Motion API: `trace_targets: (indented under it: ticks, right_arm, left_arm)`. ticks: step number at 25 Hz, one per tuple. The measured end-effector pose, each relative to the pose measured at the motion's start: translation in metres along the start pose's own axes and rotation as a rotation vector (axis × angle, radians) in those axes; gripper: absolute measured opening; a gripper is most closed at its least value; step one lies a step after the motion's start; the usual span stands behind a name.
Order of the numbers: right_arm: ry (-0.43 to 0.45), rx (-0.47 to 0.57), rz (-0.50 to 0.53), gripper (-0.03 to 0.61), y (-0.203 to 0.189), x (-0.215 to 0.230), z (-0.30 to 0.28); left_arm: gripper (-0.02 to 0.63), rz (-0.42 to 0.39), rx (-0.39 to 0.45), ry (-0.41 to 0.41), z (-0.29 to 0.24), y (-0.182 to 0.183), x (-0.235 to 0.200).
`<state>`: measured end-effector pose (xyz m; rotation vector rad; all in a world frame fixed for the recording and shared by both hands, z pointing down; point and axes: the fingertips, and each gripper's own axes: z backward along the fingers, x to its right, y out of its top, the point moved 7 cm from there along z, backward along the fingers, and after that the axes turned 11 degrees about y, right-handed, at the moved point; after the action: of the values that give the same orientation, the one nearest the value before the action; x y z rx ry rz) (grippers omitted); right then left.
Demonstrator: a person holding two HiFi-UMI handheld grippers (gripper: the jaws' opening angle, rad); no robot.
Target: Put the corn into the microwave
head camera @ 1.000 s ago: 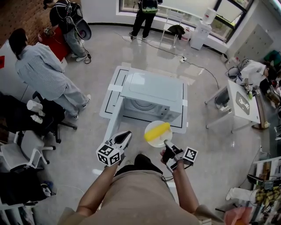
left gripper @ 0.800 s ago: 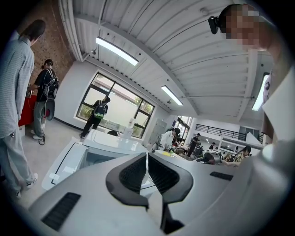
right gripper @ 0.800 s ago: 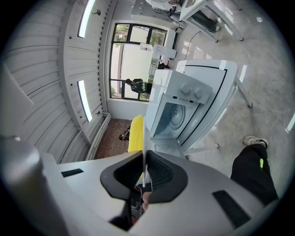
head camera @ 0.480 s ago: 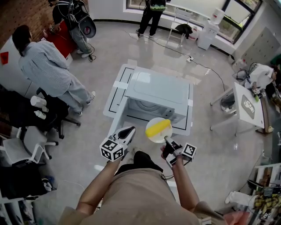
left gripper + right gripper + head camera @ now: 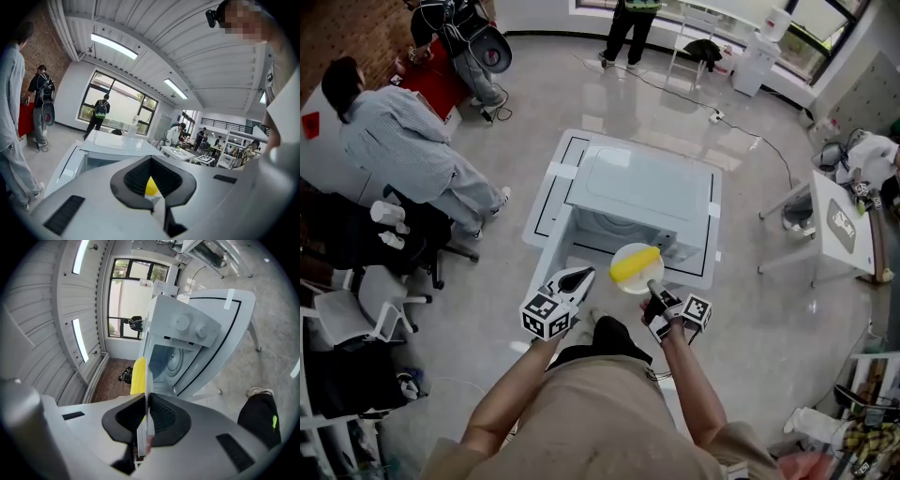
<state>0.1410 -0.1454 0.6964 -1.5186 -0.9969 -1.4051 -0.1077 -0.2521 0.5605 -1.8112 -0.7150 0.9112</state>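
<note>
A yellow corn cob (image 5: pixel 635 263) lies on a white plate (image 5: pixel 639 280). My right gripper (image 5: pixel 654 292) is shut on the plate's near rim and holds it level just in front of the open white microwave (image 5: pixel 642 192). In the right gripper view the plate (image 5: pixel 147 380) runs edge-on between the pads, with the corn (image 5: pixel 138 376) on its left and the microwave's cavity (image 5: pixel 166 359) behind. My left gripper (image 5: pixel 578 276) hovers left of the plate, shut and empty. Through its jaws in the left gripper view I glimpse the corn (image 5: pixel 151 186) and the microwave (image 5: pixel 112 143).
The microwave stands on a low white table (image 5: pixel 546 187) marked with black lines. A person in grey (image 5: pixel 394 150) and office chairs (image 5: pixel 356 309) are at the left. A small white table (image 5: pixel 839 225) stands at the right, and more people stand by the far windows.
My right gripper has carried the plate with the corn down and closer to the microwave's opening. My left gripper has shifted forward a little beside it.
</note>
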Motion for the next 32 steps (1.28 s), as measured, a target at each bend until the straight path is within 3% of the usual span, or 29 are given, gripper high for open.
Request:
trace_targets:
  ticks: [5,9,15,22,32]
  right_arm:
    - [0.024,-0.012,-0.01,0.025,0.01,0.022,-0.018]
    - [0.021,-0.008,-0.011,0.025,0.021,0.036,-0.037]
    - [-0.015,-0.019,-0.035,0.025,0.032,0.055,-0.055]
    - [-0.037,-0.033,-0.052,0.025,0.037,0.079,-0.079]
    - [-0.04,0.031,-0.083,0.025,0.055,0.109,-0.097]
  left_arm:
    - [0.005,-0.002,-0.037,-0.002,-0.015,-0.002,0.0]
    - [0.005,0.001,-0.013,-0.017,-0.029,0.001,-0.002]
    - [0.005,0.017,-0.009,0.055,-0.05,-0.004,-0.01]
    - [0.005,0.023,-0.083,0.069,-0.061,-0.018,-0.021]
    - [0.005,0.047,-0.164,0.074,-0.081,-0.04,-0.025]
